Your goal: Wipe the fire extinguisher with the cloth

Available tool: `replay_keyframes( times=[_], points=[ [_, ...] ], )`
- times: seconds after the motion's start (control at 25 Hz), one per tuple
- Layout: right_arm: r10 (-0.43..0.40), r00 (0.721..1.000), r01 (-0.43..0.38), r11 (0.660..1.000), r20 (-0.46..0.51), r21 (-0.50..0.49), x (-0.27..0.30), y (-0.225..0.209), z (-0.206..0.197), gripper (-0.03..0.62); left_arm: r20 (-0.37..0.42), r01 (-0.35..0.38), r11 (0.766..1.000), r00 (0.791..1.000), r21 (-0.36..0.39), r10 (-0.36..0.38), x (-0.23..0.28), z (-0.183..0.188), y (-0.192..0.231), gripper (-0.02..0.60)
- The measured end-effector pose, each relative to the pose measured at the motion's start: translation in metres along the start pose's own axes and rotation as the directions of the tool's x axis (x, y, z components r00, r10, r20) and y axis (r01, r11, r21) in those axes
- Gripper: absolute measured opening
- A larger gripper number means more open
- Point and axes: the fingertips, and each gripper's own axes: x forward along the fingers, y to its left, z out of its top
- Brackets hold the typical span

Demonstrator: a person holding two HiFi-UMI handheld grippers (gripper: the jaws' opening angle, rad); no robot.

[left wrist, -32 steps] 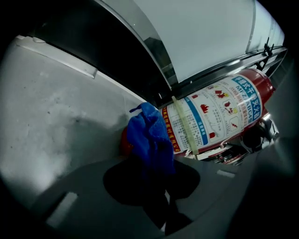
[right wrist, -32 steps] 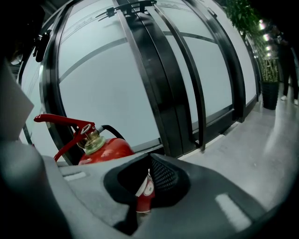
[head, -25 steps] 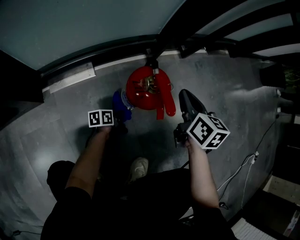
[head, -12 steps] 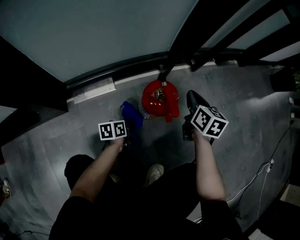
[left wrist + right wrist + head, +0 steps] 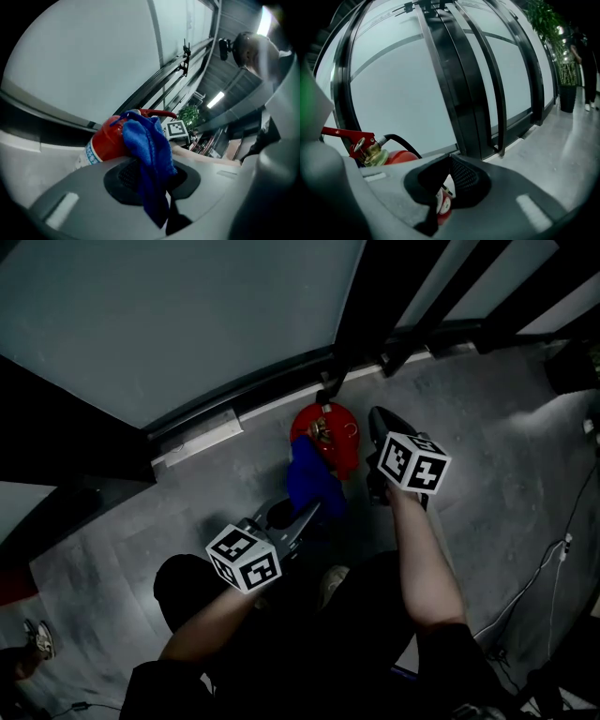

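Two tools are in use: the left hand-held gripper [image 5: 305, 512] is clamped on a blue cloth [image 5: 309, 479], which is laid against the red extinguisher [image 5: 336, 435] standing on the floor [image 5: 469, 418] by a glass wall [image 5: 187, 315]. The right hand-held gripper [image 5: 377, 416] is clenched empty just beside it.

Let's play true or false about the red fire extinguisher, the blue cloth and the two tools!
1. The cloth is blue. True.
2. The fire extinguisher is green. False: it is red.
3. The left tool holds the cloth. True.
4. The right tool holds the cloth too. False: its jaws are together with nothing between them.
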Motion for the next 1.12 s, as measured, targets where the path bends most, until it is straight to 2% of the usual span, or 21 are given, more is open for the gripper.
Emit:
replay_keyframes(
  times=[0.12,0.32,0.48,0.6,0.84,1.0,1.12],
  points=[
    [-0.003,1.0,0.004,1.0,-0.012,0.015,-0.001,-0.003,-0.005,0.008,-0.029,-0.066,0.993,0.998,-0.094,0.063,0.021,-0.016,0.007,0.084],
    [0.001,1.0,-0.001,0.999,-0.009,0.032,-0.006,-0.011,-0.007,0.008,-0.02,-0.131,0.973,0.991,-0.192,0.129,0.033,-0.029,0.029,0.084],
    [0.009,1.0,-0.008,0.999,-0.015,0.039,-0.004,-0.013,-0.01,0.008,-0.029,-0.168,0.94,0.986,-0.298,0.166,0.036,-0.045,0.048,0.084],
    [0.02,1.0,-0.019,0.999,-0.017,0.046,-0.001,-0.011,-0.011,0.008,-0.063,-0.203,0.917,0.979,-0.343,0.193,0.041,-0.062,0.062,0.084],
    [0.059,0.998,-0.058,0.998,-0.021,0.022,0.001,-0.001,-0.012,0.008,-0.128,-0.226,0.904,0.973,-0.363,0.192,0.054,-0.092,0.085,0.084],
    [0.074,0.997,-0.074,0.997,-0.019,0.012,-0.002,0.001,-0.011,0.008,-0.145,-0.213,0.859,0.976,-0.465,0.163,0.061,-0.115,0.094,0.084],
    [0.072,0.997,-0.072,0.997,-0.011,0.027,-0.007,-0.002,-0.01,0.008,-0.155,-0.232,0.836,0.972,-0.498,0.177,0.063,-0.13,0.106,0.084]
  ],
)
